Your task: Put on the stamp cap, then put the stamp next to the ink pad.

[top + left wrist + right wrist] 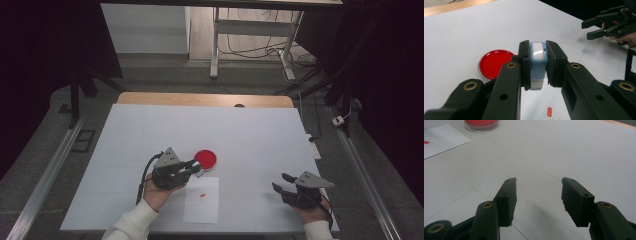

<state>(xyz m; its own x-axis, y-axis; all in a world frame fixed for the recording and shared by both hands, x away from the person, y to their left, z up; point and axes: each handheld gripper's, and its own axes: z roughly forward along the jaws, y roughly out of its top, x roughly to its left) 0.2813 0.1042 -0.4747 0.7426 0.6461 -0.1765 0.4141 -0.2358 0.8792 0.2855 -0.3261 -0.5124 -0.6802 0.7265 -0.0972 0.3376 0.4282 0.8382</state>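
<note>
Sleeves and forearms enter at the bottom of the high view. Left gripper (196,166), left of centre, is clamped on a small light-blue stamp (538,65); the pads press its two flat sides and its glossy top pokes out past the jaw tips. Stamp hangs just beside the red ink pad (205,158), centre of frame, apart from it as far as I can tell. Right gripper (280,183), lower right, has its jaws apart with nothing between them, resting low over the table.

Handling guess: stamp looks like a light, rigid plastic block, smooth and a bit slippery, so the flat sides are the right place to hold it. Grip sits mid-body, looks square.

Paper sheet (202,200) lies below the ink pad, bottom centre, with one small red mark (202,195) on it.

Table (150,130) is covered in plain white, flat, faint seam lines, wooden edge at the far side. Beyond it: grey floor, metal frame legs, loose cables, dark curtains left and right.
</note>
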